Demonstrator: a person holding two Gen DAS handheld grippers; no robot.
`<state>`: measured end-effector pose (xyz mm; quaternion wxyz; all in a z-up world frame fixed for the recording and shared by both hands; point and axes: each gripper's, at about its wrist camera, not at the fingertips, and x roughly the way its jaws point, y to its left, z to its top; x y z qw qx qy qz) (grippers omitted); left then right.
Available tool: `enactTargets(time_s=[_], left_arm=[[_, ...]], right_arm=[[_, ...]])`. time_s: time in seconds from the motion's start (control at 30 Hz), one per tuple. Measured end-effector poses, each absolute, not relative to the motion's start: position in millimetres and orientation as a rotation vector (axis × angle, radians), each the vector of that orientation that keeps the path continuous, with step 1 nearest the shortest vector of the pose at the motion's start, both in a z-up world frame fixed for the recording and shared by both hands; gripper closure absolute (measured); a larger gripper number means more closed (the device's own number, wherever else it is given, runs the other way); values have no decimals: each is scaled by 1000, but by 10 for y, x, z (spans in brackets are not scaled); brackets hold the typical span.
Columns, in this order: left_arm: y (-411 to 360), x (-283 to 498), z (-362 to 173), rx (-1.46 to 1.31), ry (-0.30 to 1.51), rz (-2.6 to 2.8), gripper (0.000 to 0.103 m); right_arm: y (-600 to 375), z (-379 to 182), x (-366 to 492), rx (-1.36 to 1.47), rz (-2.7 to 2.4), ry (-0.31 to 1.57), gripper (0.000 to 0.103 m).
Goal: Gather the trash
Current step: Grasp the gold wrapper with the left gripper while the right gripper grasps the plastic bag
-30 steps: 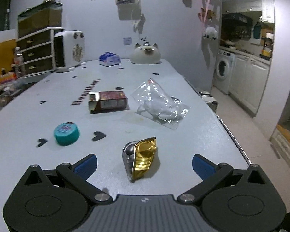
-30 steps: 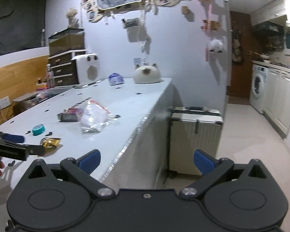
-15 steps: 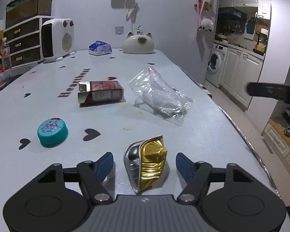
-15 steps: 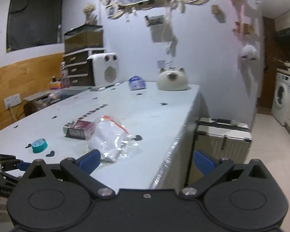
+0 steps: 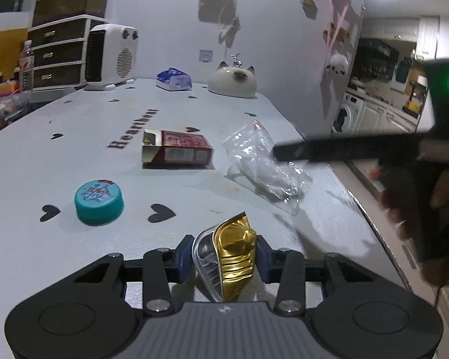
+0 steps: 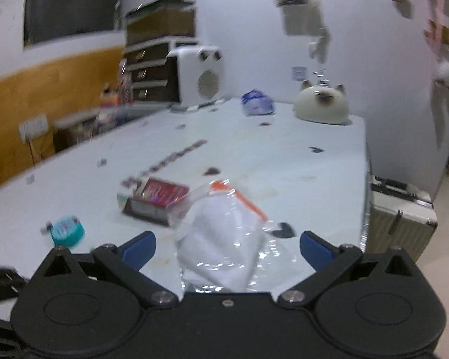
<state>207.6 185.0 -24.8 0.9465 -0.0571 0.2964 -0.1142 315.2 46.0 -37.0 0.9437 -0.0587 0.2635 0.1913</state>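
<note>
Clamping a crushed gold foil cup (image 5: 230, 261) between its blue pads, the left gripper (image 5: 224, 258) sits low on the white counter (image 5: 74, 155), where "Heartbeat" (image 5: 133, 128) is printed in dark letters among black hearts. Beyond it lie a teal bottle cap (image 5: 99, 198), a red carton (image 5: 176, 149) with an open end, and a clear plastic bag (image 5: 266, 170). The right gripper (image 6: 227, 246) is spread wide with the bag (image 6: 221, 248) between its fingers, possibly not touching; that view is blurred. A cat-shaped dish (image 5: 235, 80) and heater (image 5: 110, 56) stand at the far end.
</note>
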Motion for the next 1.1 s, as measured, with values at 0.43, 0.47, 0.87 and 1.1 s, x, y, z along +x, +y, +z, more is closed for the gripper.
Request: enactTargets(time_s=[0.43,0.47,0.87,1.1], left_arm=[[1939,2058,-259,-147,606,-203,59],[1946,2054,-257,-150,604,-202,59],[1977,2034,-267,-174,597,-212,60],[2023,2051,-282,-203,605,-209,60]], right_arm=[[278,-682,3257,-289,130,612,0],[195,-688,3267,-282,109,616,0],[448,-179,3333,-60,214,553,2],[997,-238,3784,-83,96,544,8]])
